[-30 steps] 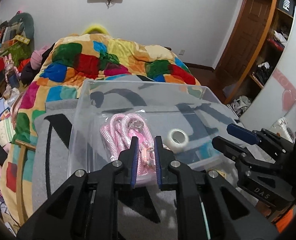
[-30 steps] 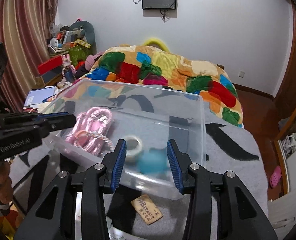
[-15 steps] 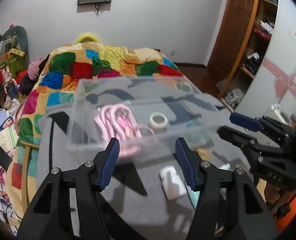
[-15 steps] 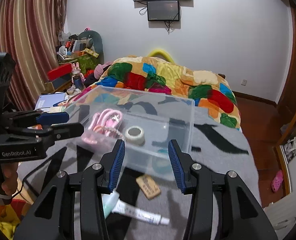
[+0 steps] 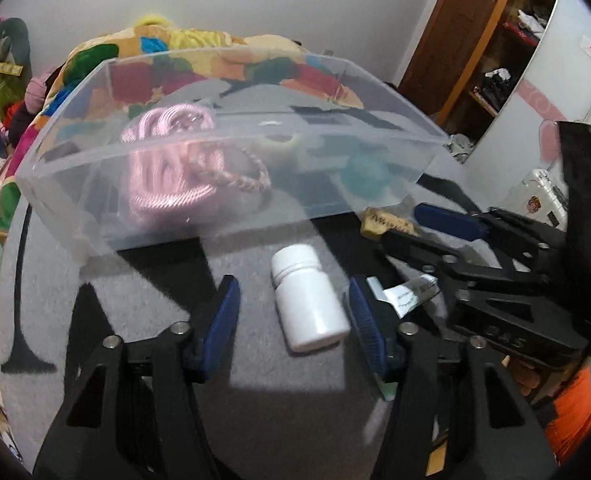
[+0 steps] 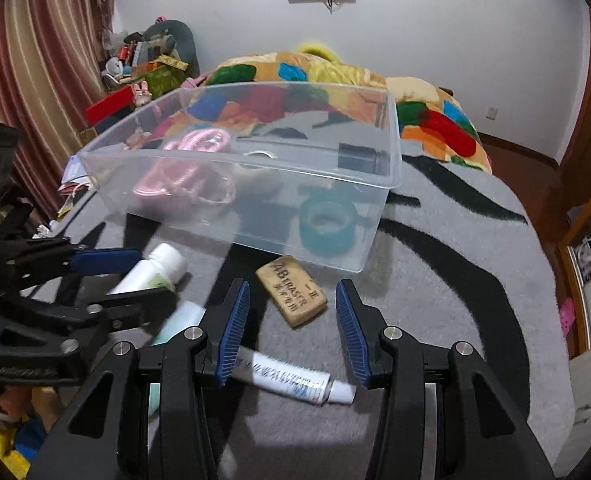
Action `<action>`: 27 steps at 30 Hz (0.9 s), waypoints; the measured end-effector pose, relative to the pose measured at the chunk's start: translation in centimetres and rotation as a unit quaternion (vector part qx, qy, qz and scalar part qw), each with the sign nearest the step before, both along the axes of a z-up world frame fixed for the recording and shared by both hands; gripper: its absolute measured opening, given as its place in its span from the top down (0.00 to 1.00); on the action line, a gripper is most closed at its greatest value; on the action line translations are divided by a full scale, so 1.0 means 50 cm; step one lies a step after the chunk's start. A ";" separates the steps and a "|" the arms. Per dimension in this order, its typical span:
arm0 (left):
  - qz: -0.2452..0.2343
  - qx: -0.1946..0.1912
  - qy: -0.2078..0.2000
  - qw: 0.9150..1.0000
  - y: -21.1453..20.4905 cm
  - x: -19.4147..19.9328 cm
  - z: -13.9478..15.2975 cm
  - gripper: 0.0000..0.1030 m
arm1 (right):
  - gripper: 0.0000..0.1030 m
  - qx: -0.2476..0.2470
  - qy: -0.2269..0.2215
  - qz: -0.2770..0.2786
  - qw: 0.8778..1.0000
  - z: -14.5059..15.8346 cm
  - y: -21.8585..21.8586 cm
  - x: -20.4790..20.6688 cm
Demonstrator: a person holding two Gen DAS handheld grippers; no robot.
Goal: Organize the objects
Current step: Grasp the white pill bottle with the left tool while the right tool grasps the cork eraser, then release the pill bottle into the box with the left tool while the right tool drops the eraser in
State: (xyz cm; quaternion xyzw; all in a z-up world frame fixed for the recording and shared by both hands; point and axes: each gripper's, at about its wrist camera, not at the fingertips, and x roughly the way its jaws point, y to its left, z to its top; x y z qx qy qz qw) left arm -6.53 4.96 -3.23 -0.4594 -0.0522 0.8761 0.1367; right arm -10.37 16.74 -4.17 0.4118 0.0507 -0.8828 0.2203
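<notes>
Left wrist view: the left claw [image 5: 293, 312] is standing wide open and holding nothing, its blue pads flanking a white bottle [image 5: 309, 298] that is lying on its side on the grey blanket [image 5: 143, 264], cap pointing toward the clear bin [image 5: 231, 216]. The bottle is sitting nearer the right pad than the left. Inside the bin, a pink cord [image 5: 167, 176], a roll of tape and a teal ring are resting on the floor of the container. The right claw [image 5: 435, 228] is showing at the right edge, near a tan eraser [image 5: 387, 222]; its opening is hard to judge from here.

Right wrist view: the right claw [image 6: 293, 324] is likewise gaping, empty, with the eraser [image 6: 291, 290] lying between and just ahead of its pads. A small tube [image 6: 291, 380] is lying across the blanket below the pads. The bottle [image 6: 151, 270] is appearing between the left claw's fingers.

Assessment: the bottle is probably light, rigid and smooth, so liable to roll or slip; taking it across the mid-body, square to its axis, is advisable. The eraser is likely firm and grippy, best pinched across its short sides. The soft bedding may give way under downward pressure.
</notes>
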 end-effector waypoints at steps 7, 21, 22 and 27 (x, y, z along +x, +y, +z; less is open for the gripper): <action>0.014 0.002 0.011 1.000 -0.007 0.012 -0.010 0.72 | 0.61 -0.008 -0.011 -0.009 1.000 -0.024 -0.005 -0.017; 0.013 -0.019 0.098 0.995 -0.022 0.049 0.091 0.72 | 0.78 -0.033 0.031 0.014 0.999 0.043 -0.006 0.048; 0.014 -0.019 0.105 0.994 -0.024 0.050 0.101 0.72 | 0.78 -0.037 0.041 0.017 0.998 0.058 -0.006 0.054; 0.018 -0.018 0.129 0.991 -0.033 0.042 0.141 0.72 | 0.78 -0.055 0.075 0.025 0.995 0.114 -0.016 0.065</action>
